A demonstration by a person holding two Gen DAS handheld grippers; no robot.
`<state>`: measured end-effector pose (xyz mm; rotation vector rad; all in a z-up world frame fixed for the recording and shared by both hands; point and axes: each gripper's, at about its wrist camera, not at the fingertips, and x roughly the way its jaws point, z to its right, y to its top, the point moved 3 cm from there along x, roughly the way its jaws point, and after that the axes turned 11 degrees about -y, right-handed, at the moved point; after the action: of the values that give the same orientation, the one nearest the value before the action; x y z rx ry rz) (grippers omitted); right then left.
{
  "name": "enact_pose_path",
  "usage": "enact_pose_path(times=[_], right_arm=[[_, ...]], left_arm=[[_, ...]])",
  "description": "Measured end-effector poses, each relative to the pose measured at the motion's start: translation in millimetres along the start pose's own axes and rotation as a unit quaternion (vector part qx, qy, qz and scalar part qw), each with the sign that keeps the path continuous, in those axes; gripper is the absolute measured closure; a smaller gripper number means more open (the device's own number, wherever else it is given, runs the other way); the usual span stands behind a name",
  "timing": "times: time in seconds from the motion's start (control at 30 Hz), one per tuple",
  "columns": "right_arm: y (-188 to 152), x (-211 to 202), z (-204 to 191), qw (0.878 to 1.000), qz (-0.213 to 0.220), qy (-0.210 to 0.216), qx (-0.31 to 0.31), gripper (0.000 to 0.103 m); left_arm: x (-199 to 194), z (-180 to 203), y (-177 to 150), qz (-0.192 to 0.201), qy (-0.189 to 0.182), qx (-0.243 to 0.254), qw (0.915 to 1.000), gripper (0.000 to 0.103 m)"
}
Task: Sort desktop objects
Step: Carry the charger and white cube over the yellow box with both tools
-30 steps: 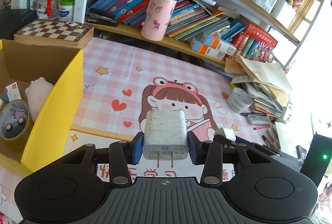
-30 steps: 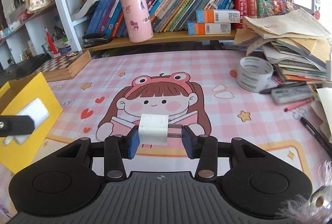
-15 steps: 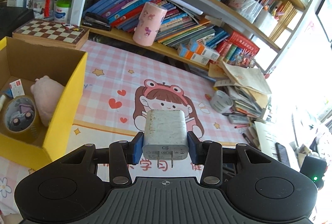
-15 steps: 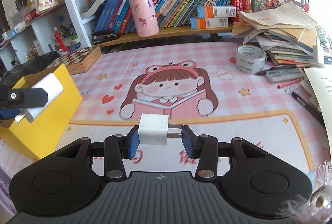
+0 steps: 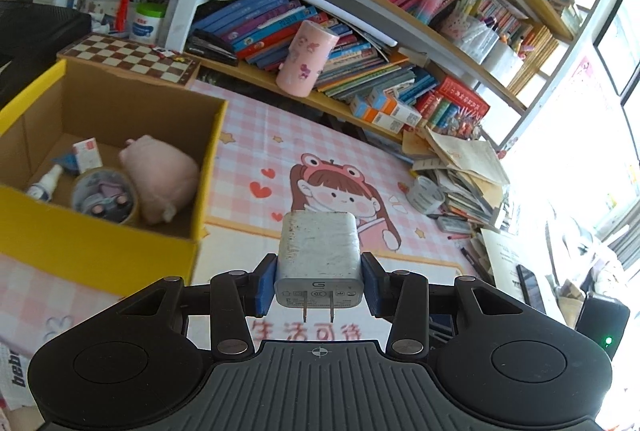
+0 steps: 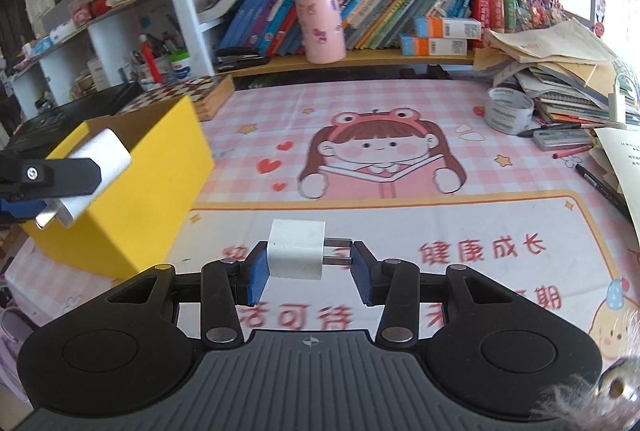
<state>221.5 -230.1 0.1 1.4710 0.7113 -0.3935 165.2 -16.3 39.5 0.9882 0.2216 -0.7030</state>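
I had both rigs climbing: over the last second the pink cartoon mat [image 6: 400, 167] dropped away below me and the yellow box [image 5: 120, 251] swung further into my left view, so I read this as the carry leg of the sort, lift done, drop still to come. The box sat open at my left, a pink plush toy [image 5: 160, 187] and a tape roll [image 5: 105, 195] already inside. My left gripper [image 5: 319, 285] was clamped tight on the grey charger [image 5: 319, 259], prongs toward the camera, riding just short of the box's near corner. My right gripper [image 6: 307, 265] pinched the small white charger [image 6: 296, 253] end to end, hanging above the mat, well clear of the box.
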Motion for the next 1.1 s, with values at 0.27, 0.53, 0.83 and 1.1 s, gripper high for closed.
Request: enact_pose_path(times=[0.27,0.53,0.83,1.1], right_arm=[[-14,-34,-47,1.000,0.004,-0.004,-0.016,0.063],[-37,-62,-92,1.000,-0.002,-0.002,-0.022,0.063],[-61,-85,-137,0.999,-0.007,0.004,-0.039,0.063],[-72,-93,-167,0.998,-0.018,0.026,-0.061,0.063]], left_arm=[[-45,-26,-8,0.009,-0.020,-0.006,0.9997,0.061],[-86,-54,-20,0.012,-0.032,-0.014,0.9993,0.061],[-126,-86,-35,0.014,-0.025,-0.031,0.9991,0.061],[-152,-106,-43,0.029,-0.009,-0.049,0.9983,0.061]])
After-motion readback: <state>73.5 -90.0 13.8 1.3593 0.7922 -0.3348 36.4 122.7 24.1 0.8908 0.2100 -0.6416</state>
